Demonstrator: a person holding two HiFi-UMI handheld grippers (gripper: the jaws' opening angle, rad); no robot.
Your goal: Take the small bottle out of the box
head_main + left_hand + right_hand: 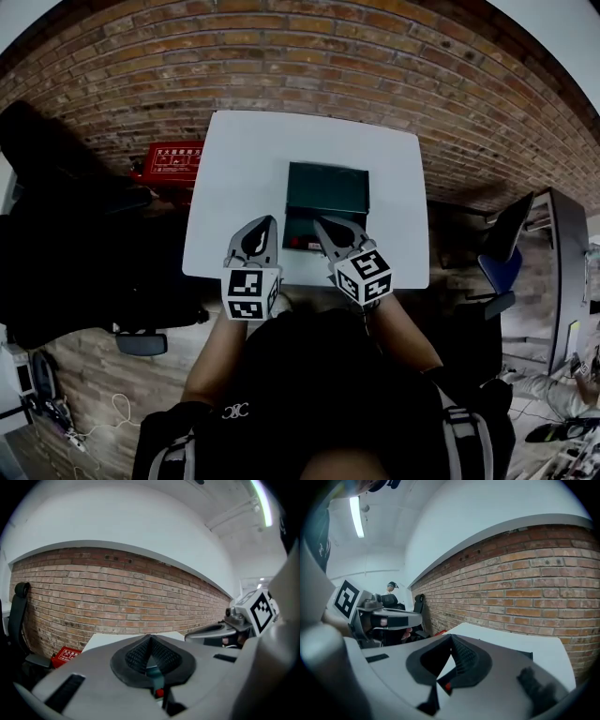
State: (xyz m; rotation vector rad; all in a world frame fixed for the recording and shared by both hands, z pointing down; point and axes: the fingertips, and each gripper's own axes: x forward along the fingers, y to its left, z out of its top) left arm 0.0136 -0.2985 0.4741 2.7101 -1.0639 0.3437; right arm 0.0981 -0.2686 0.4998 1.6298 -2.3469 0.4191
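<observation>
A dark green box [326,187] stands open on the white table [234,187], its lid raised toward the far side. Inside its near part lies something small and red [295,242]; I cannot tell whether it is the small bottle. My left gripper [269,222] hovers at the box's near left corner, jaws shut and empty. My right gripper [322,223] hovers over the box's near edge, also shut with nothing held. In the left gripper view the jaw tips [150,638] meet, and a red speck [160,693] shows through the gap below. In the right gripper view the tips [451,637] meet too.
A red case [169,161] lies on the floor left of the table. A black chair [56,187] stands further left, and a blue chair [502,267] stands at the right. A brick wall [117,597] rises beyond the table's far edge.
</observation>
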